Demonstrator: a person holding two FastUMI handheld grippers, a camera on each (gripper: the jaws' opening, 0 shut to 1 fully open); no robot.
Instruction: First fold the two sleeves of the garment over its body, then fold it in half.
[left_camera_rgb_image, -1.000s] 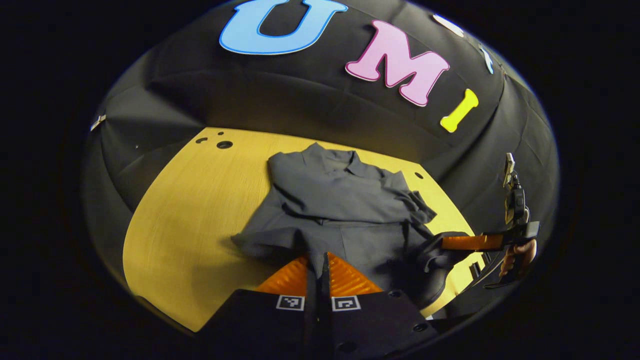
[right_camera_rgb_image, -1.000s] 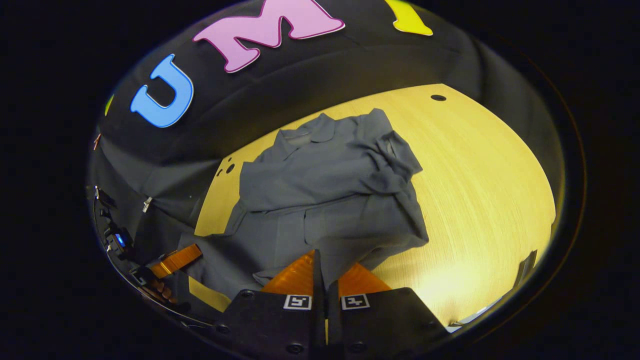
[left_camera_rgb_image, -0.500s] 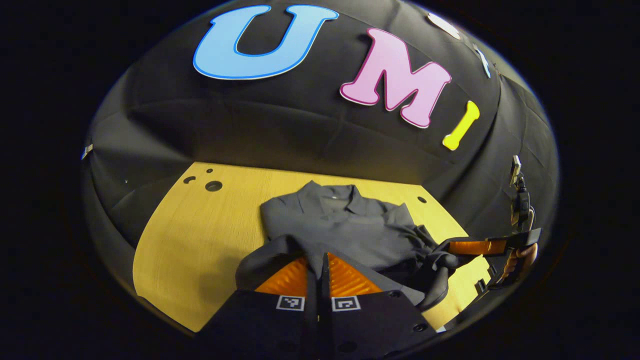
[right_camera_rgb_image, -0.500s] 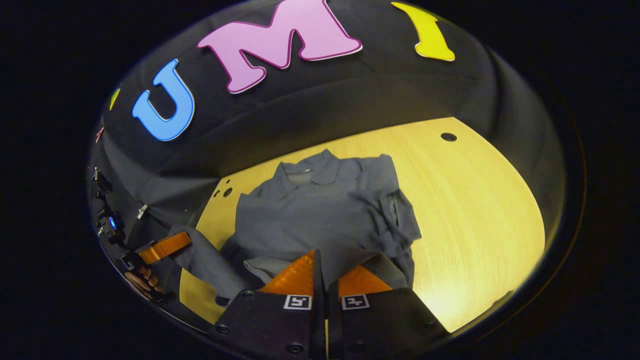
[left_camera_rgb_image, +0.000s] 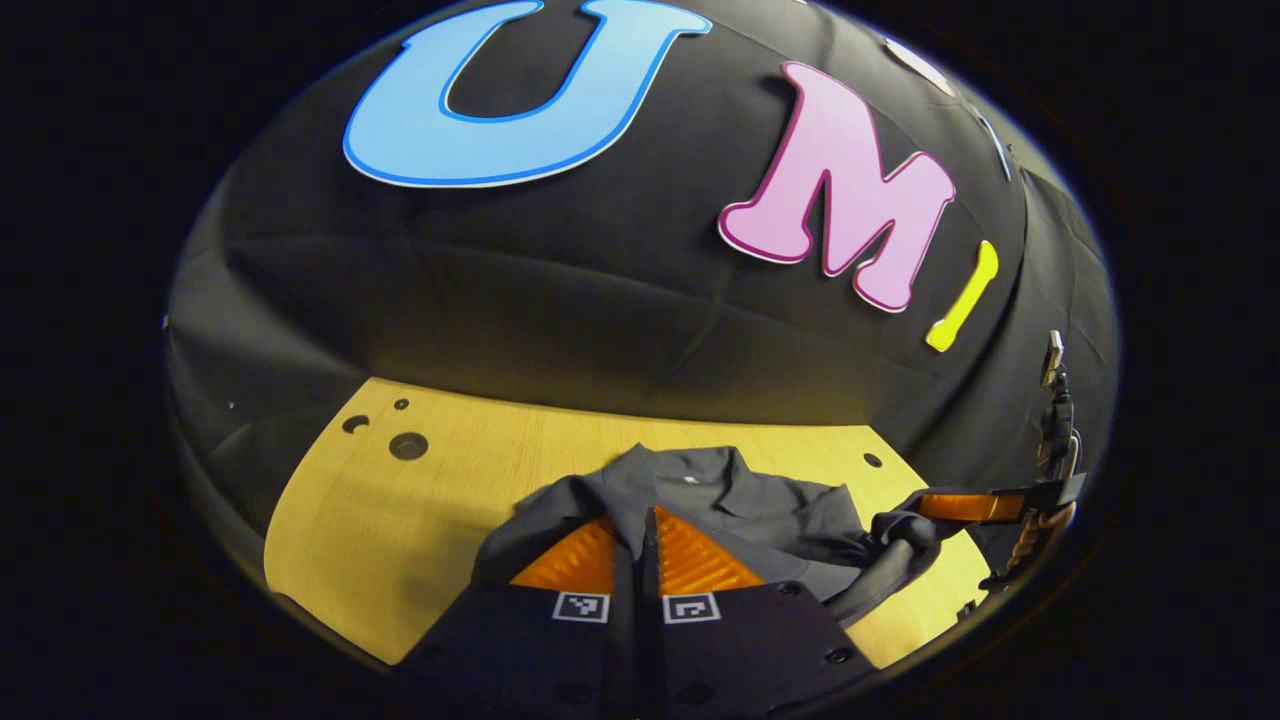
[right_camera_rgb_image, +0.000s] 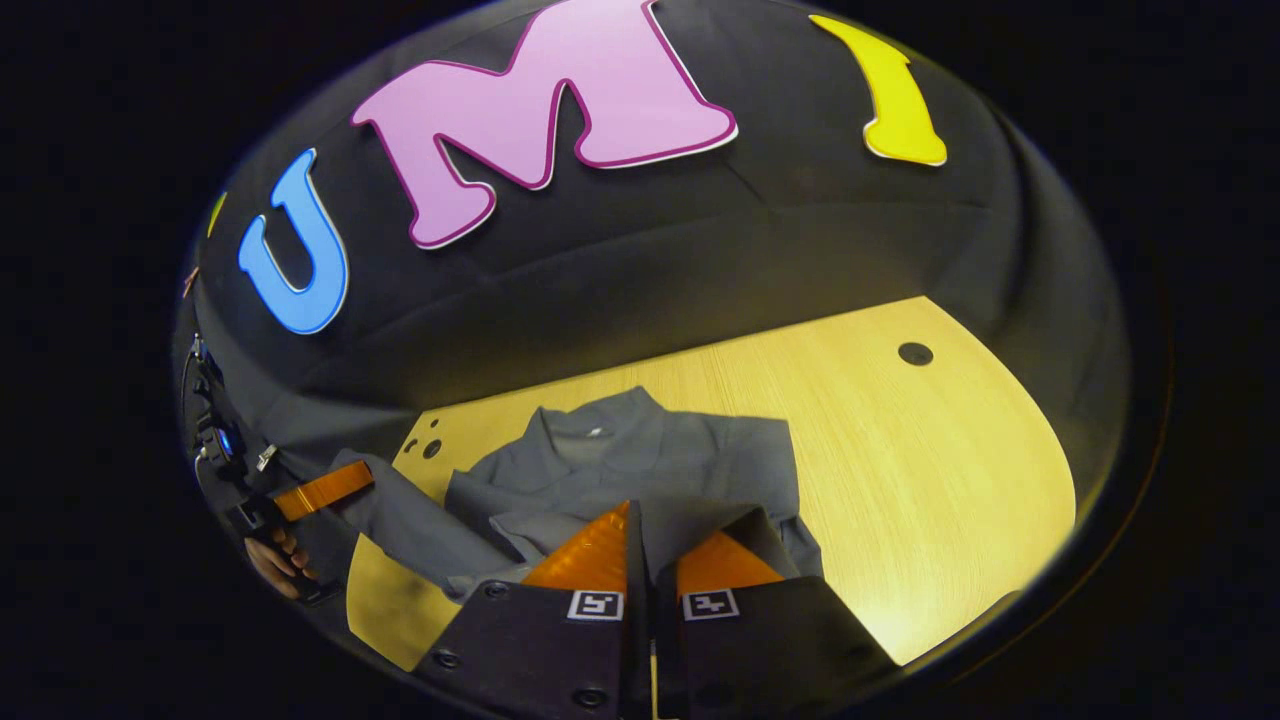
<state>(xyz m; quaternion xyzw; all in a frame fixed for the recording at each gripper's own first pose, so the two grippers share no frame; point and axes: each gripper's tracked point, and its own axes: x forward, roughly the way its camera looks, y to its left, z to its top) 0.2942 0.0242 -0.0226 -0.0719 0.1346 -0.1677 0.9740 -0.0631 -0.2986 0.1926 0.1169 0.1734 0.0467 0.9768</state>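
- The left gripper (left_camera_rgb_image: 645, 530) has its two fingers pressed together with a fold of grey cloth pinched between them, so it is clamped on the shirt (left_camera_rgb_image: 740, 510) at its near hem.
- The right gripper (right_camera_rgb_image: 650, 540) is likewise closed tight on the same hem, cloth draped over both sides of its fingers.
- Just ahead of each tool the shirt rises off the table (left_camera_rgb_image: 380, 530), its lower edge lifted while the collar (right_camera_rgb_image: 590, 430) end lies flat farther out, toward the booth wall.
- In the left gripper view, the other tool sits off to the right with cloth bunched at its tip; in the right gripper view, its partner is far to the left, a hand (right_camera_rgb_image: 275, 560) around its handle.
- The sleeves appear already folded onto the body, so this looks like the half-fold under way.
- The cloth is light, soft and limp: it will sag between the two grips and crease easily.
- Holding the two hem corners, level with each other, should keep the fold straight.
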